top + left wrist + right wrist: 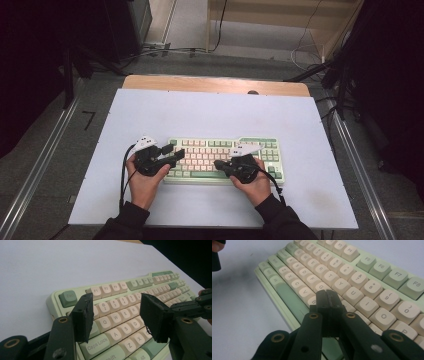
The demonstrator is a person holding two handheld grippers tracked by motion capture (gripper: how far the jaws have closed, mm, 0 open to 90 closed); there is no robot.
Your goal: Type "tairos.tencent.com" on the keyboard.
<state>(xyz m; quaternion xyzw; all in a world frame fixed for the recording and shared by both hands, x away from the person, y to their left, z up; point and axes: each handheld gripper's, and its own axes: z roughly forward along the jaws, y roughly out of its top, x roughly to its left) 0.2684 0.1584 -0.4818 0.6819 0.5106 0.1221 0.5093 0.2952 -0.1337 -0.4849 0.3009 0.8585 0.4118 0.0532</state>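
A pale green keyboard with cream keys lies on the white table top, near the front. My left gripper hovers over its left end, and in the left gripper view the jaws stand open above the keyboard, around the Q, W, A and S keys, with nothing between them. My right gripper reaches from the right over the lower middle rows. In the right gripper view its pads are pressed together, empty, just above the keyboard near the H and B keys.
A strip of wooden table edge runs along the far side. Metal rails flank the table on the floor, and cables lie beyond it. White surface lies free behind and beside the keyboard.
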